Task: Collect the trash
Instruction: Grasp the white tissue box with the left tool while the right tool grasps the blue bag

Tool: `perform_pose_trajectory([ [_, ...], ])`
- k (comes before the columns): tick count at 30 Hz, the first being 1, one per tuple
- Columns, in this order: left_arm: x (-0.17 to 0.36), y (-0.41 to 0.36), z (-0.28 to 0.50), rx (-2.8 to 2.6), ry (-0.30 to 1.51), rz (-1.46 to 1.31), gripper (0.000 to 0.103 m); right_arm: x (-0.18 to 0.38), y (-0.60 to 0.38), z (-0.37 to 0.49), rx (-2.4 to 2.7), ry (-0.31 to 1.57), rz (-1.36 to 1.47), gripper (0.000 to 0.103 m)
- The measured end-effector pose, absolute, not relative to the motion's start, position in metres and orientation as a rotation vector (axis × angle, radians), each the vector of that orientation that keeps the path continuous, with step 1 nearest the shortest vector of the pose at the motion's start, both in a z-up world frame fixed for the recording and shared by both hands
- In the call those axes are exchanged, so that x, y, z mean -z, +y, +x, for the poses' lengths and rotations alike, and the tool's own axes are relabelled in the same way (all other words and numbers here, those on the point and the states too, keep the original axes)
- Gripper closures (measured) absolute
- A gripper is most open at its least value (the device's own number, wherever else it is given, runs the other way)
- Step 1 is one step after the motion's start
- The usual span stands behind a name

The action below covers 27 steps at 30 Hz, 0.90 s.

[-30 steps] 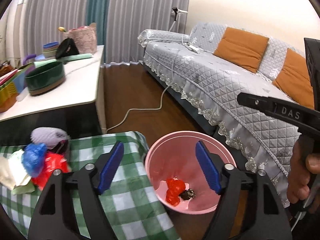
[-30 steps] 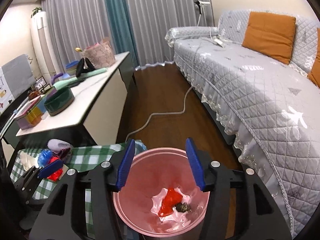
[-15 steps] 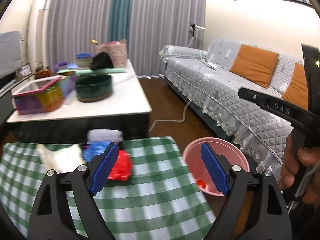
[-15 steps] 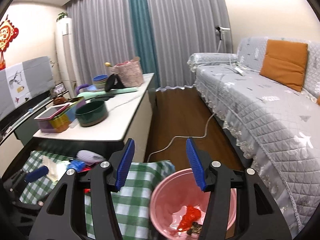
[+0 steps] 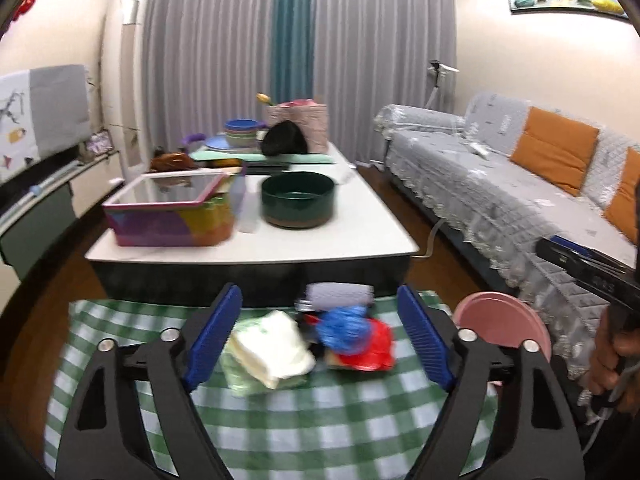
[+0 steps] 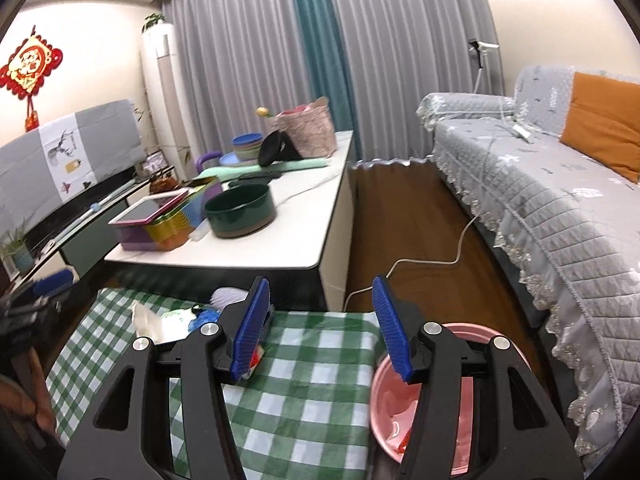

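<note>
Swung from pink bin [image 5: 502, 322], left hand-held gripper [image 5: 320, 340] now frames trash pile [image 5: 348, 338].

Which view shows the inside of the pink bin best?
The right wrist view: it looks down into the pink bin, showing red scraps at the bottom. The left wrist view shows only its rim and far inner wall, no contents.

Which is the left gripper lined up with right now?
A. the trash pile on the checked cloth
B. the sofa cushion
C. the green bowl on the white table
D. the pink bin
A: the left gripper is open, and the trash pile on the checked cloth sits framed between its blue pads; the pink bin lies off to its right.
</note>
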<state>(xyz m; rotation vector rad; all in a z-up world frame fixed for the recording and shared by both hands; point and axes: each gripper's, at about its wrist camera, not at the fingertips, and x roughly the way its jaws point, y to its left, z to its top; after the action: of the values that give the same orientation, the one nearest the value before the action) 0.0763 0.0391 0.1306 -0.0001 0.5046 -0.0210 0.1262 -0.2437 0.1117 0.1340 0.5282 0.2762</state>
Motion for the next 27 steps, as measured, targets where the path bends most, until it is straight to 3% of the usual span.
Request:
perform_pose_trajectory([
  [8,-0.072,0.077,0.079,-0.077,0.578,-0.087,0.045,-0.093,-0.211,0.138,-0.322,0.569,0.093,0.049],
  [27,-0.030,0.092,0.118,-0.074,0.671,-0.127,0.048,-0.045,-0.121,0.180,-0.502,0.670,0.014,0.049],
])
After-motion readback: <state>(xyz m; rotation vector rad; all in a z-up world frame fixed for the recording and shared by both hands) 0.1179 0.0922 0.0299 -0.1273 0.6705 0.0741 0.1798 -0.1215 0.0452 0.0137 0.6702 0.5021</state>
